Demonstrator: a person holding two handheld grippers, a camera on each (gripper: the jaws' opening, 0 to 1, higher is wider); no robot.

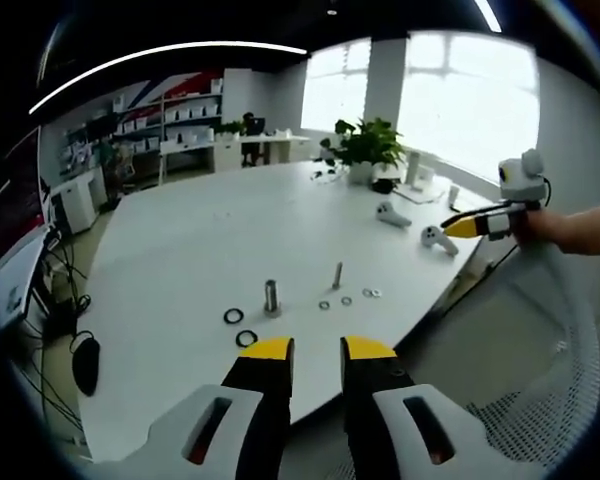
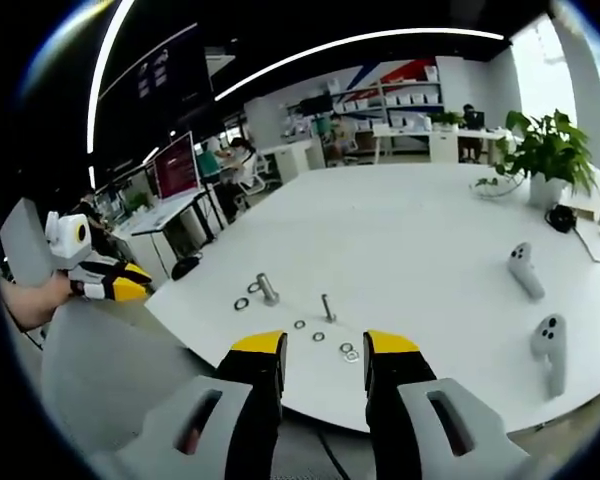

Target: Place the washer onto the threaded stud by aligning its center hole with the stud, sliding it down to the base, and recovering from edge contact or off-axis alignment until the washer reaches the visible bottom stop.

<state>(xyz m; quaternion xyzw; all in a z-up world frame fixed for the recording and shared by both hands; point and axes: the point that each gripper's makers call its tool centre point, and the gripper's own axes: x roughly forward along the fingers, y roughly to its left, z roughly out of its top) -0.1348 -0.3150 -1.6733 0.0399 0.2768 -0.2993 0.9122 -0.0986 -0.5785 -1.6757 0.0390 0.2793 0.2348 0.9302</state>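
Left tool [image 1: 317, 348] nearest the lens, jaws spread w/ nothing between, hanging off the white bench [image 1: 200, 240] edge; right tool [image 2: 324, 345] likewise spread and empty. Threaded stud [image 1: 337, 275] stands upright on bench, small washers [image 1: 346, 300] flat just beside its base on the near side, none on it. Fatter bolt [image 1: 271, 297] near the stud, two black rings [image 1: 234, 316] by it.

open table, clutter low and sparse

stud [image 1: 337, 275], bolt [image 1: 272, 297] stand upright near table [image 1: 200, 240] edge, washers [image 1: 335, 302] between; controllers [image 2: 535, 300], plant [image 2: 545, 150] well apart; bare surface around.
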